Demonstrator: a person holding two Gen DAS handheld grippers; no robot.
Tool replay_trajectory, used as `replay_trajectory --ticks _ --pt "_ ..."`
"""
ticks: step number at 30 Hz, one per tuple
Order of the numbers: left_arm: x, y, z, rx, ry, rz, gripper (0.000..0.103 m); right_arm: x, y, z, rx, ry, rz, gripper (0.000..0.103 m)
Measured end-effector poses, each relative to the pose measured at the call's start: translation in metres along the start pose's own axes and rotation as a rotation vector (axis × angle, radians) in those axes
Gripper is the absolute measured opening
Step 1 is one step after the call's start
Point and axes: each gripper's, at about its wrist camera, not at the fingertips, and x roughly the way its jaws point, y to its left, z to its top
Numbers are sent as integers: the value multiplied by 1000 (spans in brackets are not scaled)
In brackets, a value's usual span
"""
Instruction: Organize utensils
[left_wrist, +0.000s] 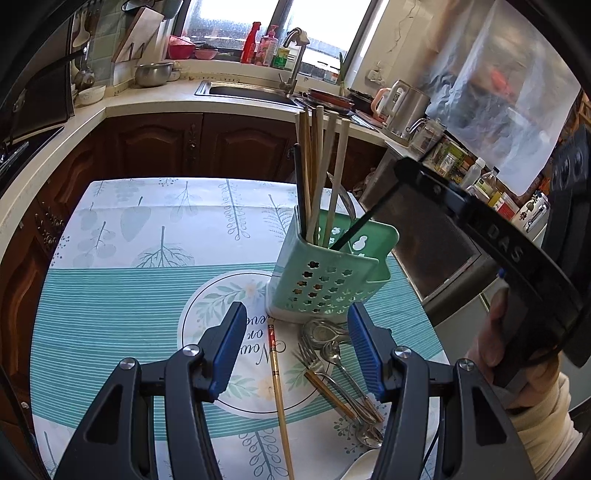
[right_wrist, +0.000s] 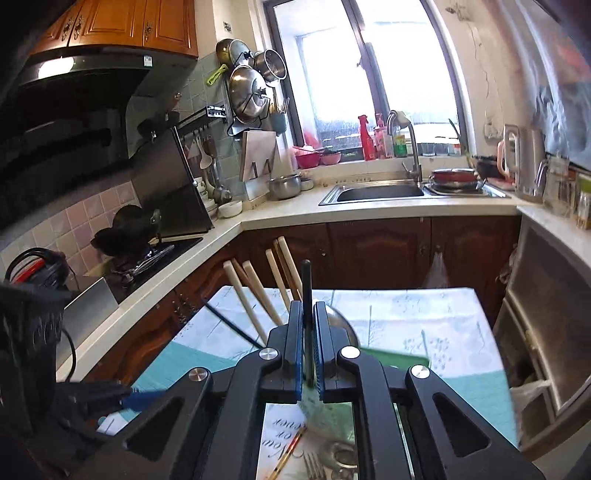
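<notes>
right gripper (right_wrist: 307, 347): clenched on a thin dark chopstick (right_wrist: 306, 284), pinched between the blue pads; the stick's top rises just above the pads
chopstick axis: near upright in the right wrist view; in the left wrist view a thin dark rod slants from the right gripper down into the green holder (left_wrist: 325, 273), so its lower end looks already inside the rim
holder: stands on the table (left_wrist: 110, 288) toward its right edge, past the round print, with pale chopsticks (left_wrist: 317, 166) upright in it
left gripper (left_wrist: 297, 350): released, jaws apart with nothing between the pads, hovering over the near half of the table
loose utensils: a red-banded chopstick (left_wrist: 276, 384), forks (left_wrist: 321, 373) and spoons (left_wrist: 325, 332) lie flat just in front of the holder, long axes running toward the near edge
nearer hand: the left gripper sits right above the loose pile; the right is at the holder
room: open cloth to the left of the pile; holder and right edge crowd the other side
judgement: letting the dark stick drop looks like the next step
</notes>
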Motion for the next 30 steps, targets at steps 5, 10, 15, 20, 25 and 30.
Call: replay_trajectory --ticks 5,10,15,20,25,30 --pt "0 3 0 -7 1 2 55 25 23 26 -91 49 -44 5" --pt "1 6 -1 -17 2 6 55 50 44 39 -123 113 -15 5" --pt "1 9 -3 -21 9 7 55 70 56 48 -110 135 10 6" --pt "4 13 -6 -18 34 11 55 59 55 52 -91 111 19 8" --pt "11 13 -14 30 84 28 55 30 48 42 -85 98 15 9" --pt "14 14 -26 64 126 40 55 -4 39 20 -73 98 21 9"
